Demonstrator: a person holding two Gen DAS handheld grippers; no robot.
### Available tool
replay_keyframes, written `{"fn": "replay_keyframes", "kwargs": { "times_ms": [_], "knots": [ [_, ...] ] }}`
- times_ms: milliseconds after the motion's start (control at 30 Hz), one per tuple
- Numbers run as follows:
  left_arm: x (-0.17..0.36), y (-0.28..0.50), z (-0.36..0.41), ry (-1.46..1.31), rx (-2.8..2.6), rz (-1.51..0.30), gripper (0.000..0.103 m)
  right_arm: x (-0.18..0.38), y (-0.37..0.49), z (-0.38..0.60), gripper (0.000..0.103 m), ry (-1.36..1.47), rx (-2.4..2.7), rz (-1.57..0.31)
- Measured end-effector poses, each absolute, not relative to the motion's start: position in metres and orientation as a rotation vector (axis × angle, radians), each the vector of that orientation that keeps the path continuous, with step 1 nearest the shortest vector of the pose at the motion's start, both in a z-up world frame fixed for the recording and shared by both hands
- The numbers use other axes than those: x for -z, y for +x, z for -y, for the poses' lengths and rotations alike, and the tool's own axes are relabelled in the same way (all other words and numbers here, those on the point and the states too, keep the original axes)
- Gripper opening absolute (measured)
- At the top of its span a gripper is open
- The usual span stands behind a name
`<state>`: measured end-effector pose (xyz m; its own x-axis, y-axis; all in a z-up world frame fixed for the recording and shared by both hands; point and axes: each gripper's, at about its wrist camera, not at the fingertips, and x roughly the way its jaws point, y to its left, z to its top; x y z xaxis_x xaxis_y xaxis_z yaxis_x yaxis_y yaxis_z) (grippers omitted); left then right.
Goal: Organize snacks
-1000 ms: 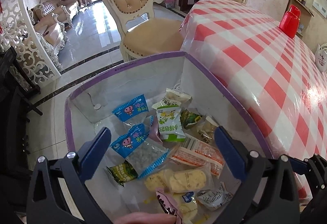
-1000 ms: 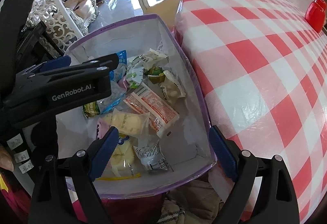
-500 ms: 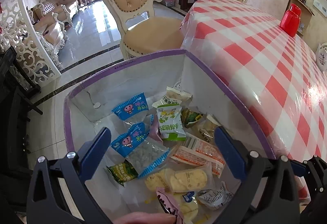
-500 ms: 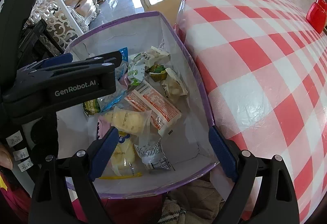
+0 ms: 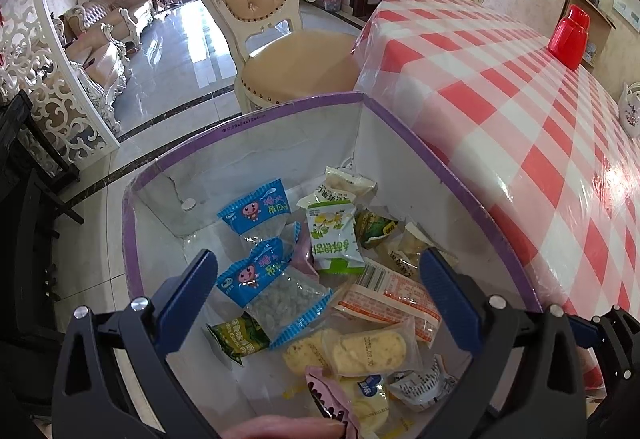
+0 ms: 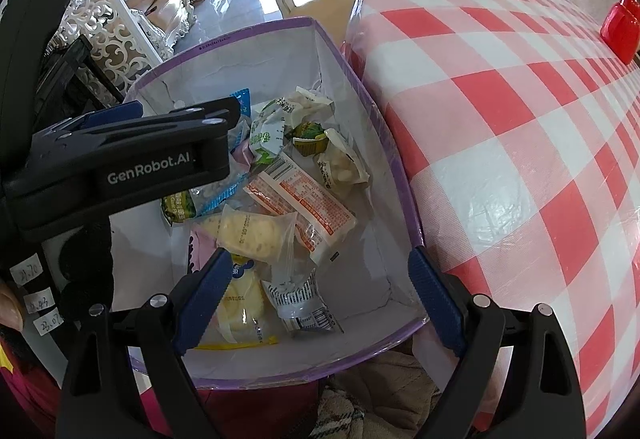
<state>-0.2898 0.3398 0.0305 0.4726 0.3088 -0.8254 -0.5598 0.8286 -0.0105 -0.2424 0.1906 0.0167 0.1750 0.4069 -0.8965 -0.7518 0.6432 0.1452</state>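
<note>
A purple-rimmed white storage box (image 5: 304,107) (image 6: 256,29) sits beside the table and holds several snack packets: two blue packets (image 5: 256,209), a green-and-white packet (image 5: 332,235) (image 6: 266,137), an orange-and-white packet (image 5: 390,297) (image 6: 304,195), and yellow cakes in clear wrap (image 5: 360,349) (image 6: 252,233). My left gripper (image 5: 316,271) is open and empty above the box; it also shows in the right wrist view (image 6: 160,143). My right gripper (image 6: 316,267) is open and empty over the box's near end.
A table with a red-and-white checked cloth (image 5: 520,87) (image 6: 520,99) stands right of the box, with a red container (image 5: 570,39) (image 6: 622,27) on it. Cream padded chairs (image 5: 272,19) stand beyond the box. A white lattice screen (image 5: 48,95) is at the left.
Both grippers have risen or drawn back slightly over the box; the view of the box shifted a little. Both stay open and empty.
</note>
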Motion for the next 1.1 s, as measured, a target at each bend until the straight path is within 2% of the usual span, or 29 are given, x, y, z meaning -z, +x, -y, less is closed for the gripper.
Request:
{"fn": "replay_keyframes", "kwargs": {
  "times_ms": [1100],
  "knots": [
    [-0.0262, -0.2894, -0.3445, -0.305, -0.565, -0.947, 0.101, -0.0121, -0.2448, -0.1914, 0.087, -0.382, -0.846, -1.129]
  ]
}}
